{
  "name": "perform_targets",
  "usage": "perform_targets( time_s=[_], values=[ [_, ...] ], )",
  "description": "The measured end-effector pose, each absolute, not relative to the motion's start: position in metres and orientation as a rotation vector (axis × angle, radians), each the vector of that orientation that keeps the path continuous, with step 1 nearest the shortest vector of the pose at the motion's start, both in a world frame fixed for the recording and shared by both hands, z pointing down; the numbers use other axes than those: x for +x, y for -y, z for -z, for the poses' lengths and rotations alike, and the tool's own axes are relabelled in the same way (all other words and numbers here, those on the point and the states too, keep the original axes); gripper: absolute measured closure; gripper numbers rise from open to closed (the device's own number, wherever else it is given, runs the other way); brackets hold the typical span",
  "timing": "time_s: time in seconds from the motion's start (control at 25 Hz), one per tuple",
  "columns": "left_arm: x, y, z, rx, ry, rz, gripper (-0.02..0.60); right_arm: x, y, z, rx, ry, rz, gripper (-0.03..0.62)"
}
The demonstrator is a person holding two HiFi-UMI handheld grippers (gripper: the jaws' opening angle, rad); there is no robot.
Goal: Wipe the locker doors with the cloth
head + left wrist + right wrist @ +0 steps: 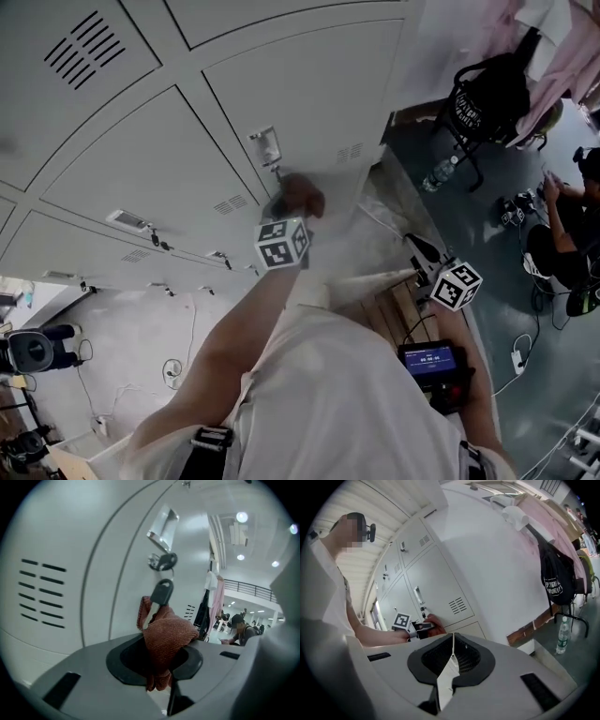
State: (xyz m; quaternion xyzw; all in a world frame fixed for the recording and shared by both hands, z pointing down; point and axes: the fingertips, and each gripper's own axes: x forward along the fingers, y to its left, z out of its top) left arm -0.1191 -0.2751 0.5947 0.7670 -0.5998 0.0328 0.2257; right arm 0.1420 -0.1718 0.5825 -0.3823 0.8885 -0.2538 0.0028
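Cloth clenched by left gripper fingers at door, near key; wiping judged underway. Fingers of right gripper closed, empty. Next: key to be skirted.

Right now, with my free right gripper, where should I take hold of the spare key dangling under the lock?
Probably its black head: it is the broadest part, hanging free below the lock. Come in sideways along the door, since the thin blade below overlaps the cloth that the left gripper holds.
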Motion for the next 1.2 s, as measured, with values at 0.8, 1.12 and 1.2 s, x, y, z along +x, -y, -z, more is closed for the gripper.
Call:
perform_targets(
  time_s=[0.8,1.12,1.2],
  values=[
    [-0.164,0.253,-0.555,2.324,1.938,-0.623,0.505,0.136,0.172,-0.589,-1.188,-2.784,0.836,0.574],
    [-0.122,0.269,-0.544,2.110,1.784,-0.163,0.503,0.145,0.170,-0.587,-1.222,-2.760,0.841,0.574],
    [-0.110,0.272,-0.537,2.100,1.742,-0.108,0.503,0.150,0.167,-0.589,-1.245,-2.743,0.850,0.574]
  ],
)
